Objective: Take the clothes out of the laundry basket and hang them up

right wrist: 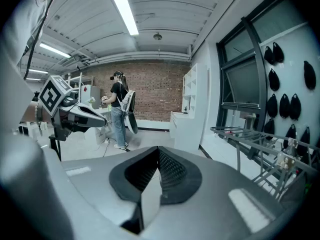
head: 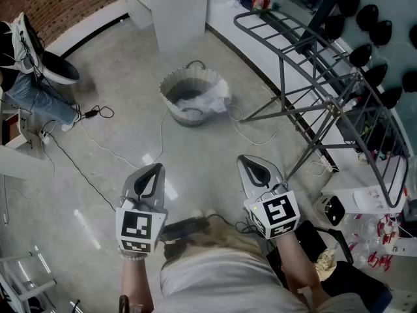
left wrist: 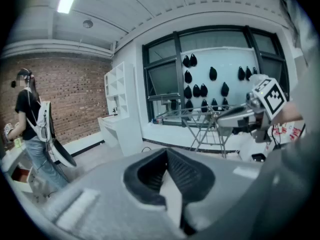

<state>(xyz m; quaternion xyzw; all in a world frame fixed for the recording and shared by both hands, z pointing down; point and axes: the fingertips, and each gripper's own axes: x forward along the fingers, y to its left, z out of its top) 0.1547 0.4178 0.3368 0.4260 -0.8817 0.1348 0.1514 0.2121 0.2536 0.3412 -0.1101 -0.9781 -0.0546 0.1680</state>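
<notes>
Standing on a grey floor, facing the basket (head: 171, 83) from well back. Holding the left gripper (head: 153, 173) low and out in front, tipped a little downward, jaws pressed together with nothing between them. Holding the right gripper (head: 251, 165) alongside, apart from the left, likewise closed tight on nothing. Straight ahead, out on open floor and well clear of both grippers: the basket, round, pale-walled, two handles, upright. Inside it, the clothes: a white piece (head: 214, 100) bunched against the right wall and lapping over the rim, something dark (head: 186, 98) lower down toward the left. Right of the basket, near but not touching: the rack (head: 306, 110), grey metal, unfolded, legs splayed. Beyond the rack, along the right wall, rows of black drop-shaped pieces (head: 361, 54). Behind the basket, a white shelf unit (head: 176, 8). At far left, near a brick wall (head: 52, 2), another person (head: 29, 87) in jeans. Across the floor, thin cables (head: 98, 113) trailing from the left and around the basket's right side. Low at right, beside the right arm, a white box (head: 332, 208) with a dark front.
</notes>
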